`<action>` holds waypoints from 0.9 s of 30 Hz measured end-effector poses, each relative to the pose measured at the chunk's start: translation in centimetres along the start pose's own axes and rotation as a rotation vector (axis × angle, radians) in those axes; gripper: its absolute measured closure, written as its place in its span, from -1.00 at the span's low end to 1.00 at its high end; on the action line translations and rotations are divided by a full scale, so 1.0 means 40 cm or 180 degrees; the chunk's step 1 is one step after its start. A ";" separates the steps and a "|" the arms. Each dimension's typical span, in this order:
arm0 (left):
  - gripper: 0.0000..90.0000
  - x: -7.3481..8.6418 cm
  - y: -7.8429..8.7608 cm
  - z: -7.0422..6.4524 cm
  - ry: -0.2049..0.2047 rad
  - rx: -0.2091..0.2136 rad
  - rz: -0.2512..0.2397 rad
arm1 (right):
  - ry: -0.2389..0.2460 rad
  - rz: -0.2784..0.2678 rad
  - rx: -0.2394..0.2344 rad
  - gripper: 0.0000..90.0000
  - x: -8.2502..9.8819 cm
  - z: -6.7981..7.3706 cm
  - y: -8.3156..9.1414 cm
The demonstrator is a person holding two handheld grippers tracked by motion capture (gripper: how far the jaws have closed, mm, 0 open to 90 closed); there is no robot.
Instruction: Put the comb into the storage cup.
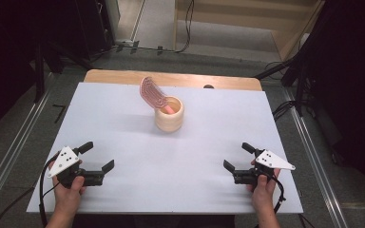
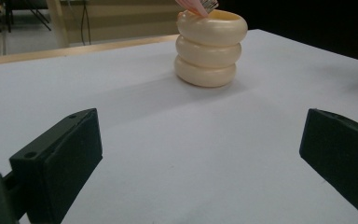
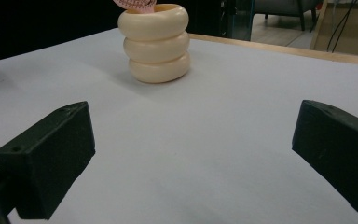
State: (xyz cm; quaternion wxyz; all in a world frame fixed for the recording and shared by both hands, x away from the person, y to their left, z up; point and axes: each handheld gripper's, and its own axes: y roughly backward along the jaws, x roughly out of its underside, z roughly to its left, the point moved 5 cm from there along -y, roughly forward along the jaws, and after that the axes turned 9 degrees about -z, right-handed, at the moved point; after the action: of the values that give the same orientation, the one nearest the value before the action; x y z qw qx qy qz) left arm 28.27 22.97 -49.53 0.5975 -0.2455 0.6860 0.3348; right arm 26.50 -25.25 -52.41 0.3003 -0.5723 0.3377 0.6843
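A cream ribbed holder (image 1: 169,116) (image 2: 210,48) (image 3: 154,42) shaped like three stacked rings stands upright near the far middle of the white table (image 1: 123,128). A pink brush-like tool (image 1: 153,93) (image 2: 197,5) (image 3: 135,3) sticks out of its mouth, leaning left and away. My left gripper (image 1: 97,156) (image 2: 200,154) rests at the near left, open with nothing between its jaws. My right gripper (image 1: 238,156) (image 3: 191,154) sits at the near right, also open with nothing in it. Both point toward the holder from well short of it.
The table's wooden far edge (image 1: 180,78) shows beyond the white sheet. Cables (image 1: 285,107) and dark stands (image 1: 38,61) lie on the floor around the table. A wide stretch of bare white surface separates both grippers from the holder.
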 end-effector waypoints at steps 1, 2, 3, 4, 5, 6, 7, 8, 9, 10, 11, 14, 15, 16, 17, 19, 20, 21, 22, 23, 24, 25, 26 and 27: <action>-1.00 0.002 0.003 0.003 0.0008 -0.0004 0.0001 | 0.0001 0.0000 0.0001 -1.00 0.000 0.000 0.000; -1.00 0.004 0.006 0.005 0.0007 -0.0014 0.0009 | 0.0001 0.0000 0.0003 -1.00 0.000 0.000 0.000; -1.00 0.006 0.010 0.009 -0.0010 -0.0018 0.0026 | -0.0004 -0.0001 0.0005 -1.00 0.000 0.000 0.000; -1.00 0.008 0.014 0.011 -0.0005 -0.0031 0.0037 | -0.0004 0.0002 0.0008 -1.00 0.000 0.000 0.001; -1.00 0.010 0.017 0.014 -0.0007 -0.0034 0.0034 | -0.0014 0.0006 0.0007 -1.00 0.000 0.000 0.001; -1.00 0.012 0.020 0.017 -0.0024 -0.0051 0.0056 | -0.0013 0.0009 0.0006 -1.00 0.000 0.000 0.001; -1.00 0.014 0.024 0.019 -0.0028 -0.0050 0.0067 | -0.0014 0.0008 0.0008 -1.00 0.000 0.000 0.001; -1.00 0.015 0.027 0.022 -0.0020 -0.0047 0.0063 | -0.0007 0.0006 0.0009 -1.00 0.000 0.000 0.001; -1.00 0.016 0.030 0.024 -0.0018 -0.0054 0.0071 | -0.0007 0.0006 0.0009 -1.00 0.000 0.000 0.001; -1.00 0.017 0.033 0.027 -0.0023 -0.0064 0.0078 | -0.0008 0.0006 0.0010 -1.00 0.000 0.000 0.001; -1.00 0.019 0.037 0.030 -0.0036 -0.0069 0.0087 | -0.0006 0.0006 0.0010 -1.00 0.000 -0.001 0.001; -1.00 0.025 0.046 0.038 -0.0072 -0.0083 0.0127 | -0.0011 0.0005 0.0013 -1.00 0.000 -0.001 0.001; -1.00 0.025 0.049 0.041 -0.0062 -0.0083 0.0120 | -0.0022 0.0008 0.0014 -1.00 0.000 0.000 0.001; -1.00 0.024 0.052 0.043 -0.0060 -0.0087 0.0115 | -0.0021 0.0005 0.0016 -1.00 0.000 0.000 0.001; -1.00 0.024 0.055 0.045 -0.0075 -0.0095 0.0115 | -0.0026 0.0004 0.0017 -1.00 0.000 0.000 0.001; -1.00 0.024 0.060 0.049 -0.0143 -0.0124 0.0141 | -0.0032 0.0007 0.0016 -1.00 0.001 0.000 0.001; -1.00 0.025 0.062 0.052 -0.0146 -0.0138 0.0146 | -0.0028 0.0006 0.0018 -1.00 0.001 0.000 0.001; -1.00 0.026 0.064 0.056 -0.0157 -0.0136 0.0144 | -0.0026 0.0008 0.0018 -1.00 0.001 -0.001 0.001; -1.00 0.029 0.066 0.058 -0.0147 -0.0134 0.0141 | -0.0022 0.0007 0.0015 -1.00 0.001 -0.001 0.001; -1.00 0.032 0.067 0.062 -0.0138 -0.0144 0.0135 | -0.0025 0.0008 0.0015 -1.00 0.001 -0.001 0.001; -1.00 0.036 0.066 0.066 -0.0105 -0.0141 0.0128 | -0.0030 0.0004 0.0014 -1.00 0.001 -0.001 0.000; -1.00 0.037 0.065 0.067 -0.0067 -0.0140 0.0119 | -0.0022 0.0004 0.0012 -1.00 0.001 -0.001 0.000; -1.00 0.037 0.065 0.067 -0.0061 -0.0134 0.0112 | -0.0019 0.0007 0.0012 -1.00 0.002 -0.002 -0.001; -1.00 0.038 0.065 0.067 -0.0061 -0.0122 0.0106 | -0.0023 0.0008 0.0012 -1.00 0.002 -0.001 -0.002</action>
State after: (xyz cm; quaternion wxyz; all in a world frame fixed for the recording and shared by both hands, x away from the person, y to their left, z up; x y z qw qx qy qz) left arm 27.86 26.77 -50.75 0.5936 -0.2422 0.6777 0.3601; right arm 26.56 -25.25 -52.49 0.3017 -0.5689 0.3386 0.6861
